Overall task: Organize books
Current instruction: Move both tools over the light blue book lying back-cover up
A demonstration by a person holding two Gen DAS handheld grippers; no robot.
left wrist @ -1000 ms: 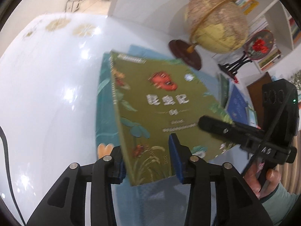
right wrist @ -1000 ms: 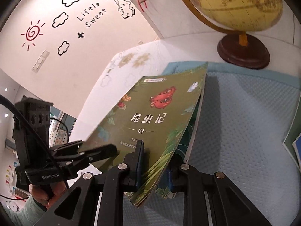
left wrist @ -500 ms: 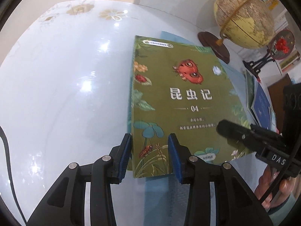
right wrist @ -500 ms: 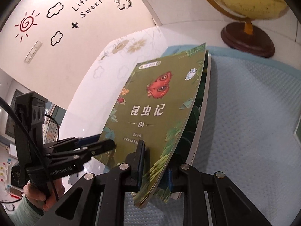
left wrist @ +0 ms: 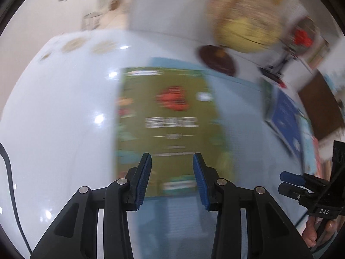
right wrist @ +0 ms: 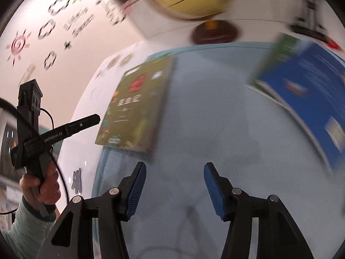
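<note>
A green book (left wrist: pixel 170 112) with a red insect on its cover lies flat at the left edge of a blue mat (left wrist: pixel 243 118). My left gripper (left wrist: pixel 171 157) hovers over the book's near edge, open, with nothing pressed between its blue pads. In the right wrist view the same green book (right wrist: pixel 138 108) lies off to the left. My right gripper (right wrist: pixel 172 166) is over bare mat (right wrist: pixel 215 118), its jaws opening with nothing between them. It also shows at the right edge as the right gripper (left wrist: pixel 283 182). Both views are motion-blurred.
A blue book (right wrist: pixel 312 90) lies on another green book (right wrist: pixel 280 49) at the mat's right side. A globe (left wrist: pixel 243 21) on a dark wooden base stands behind the mat. The glossy white table (left wrist: pixel 60 108) stretches to the left. A hand holds the left gripper (right wrist: pixel 97 118).
The right gripper has let go of the green book and swung away to the right. The book, tilted before, now lies flat. The left gripper has drawn back over its near edge.
</note>
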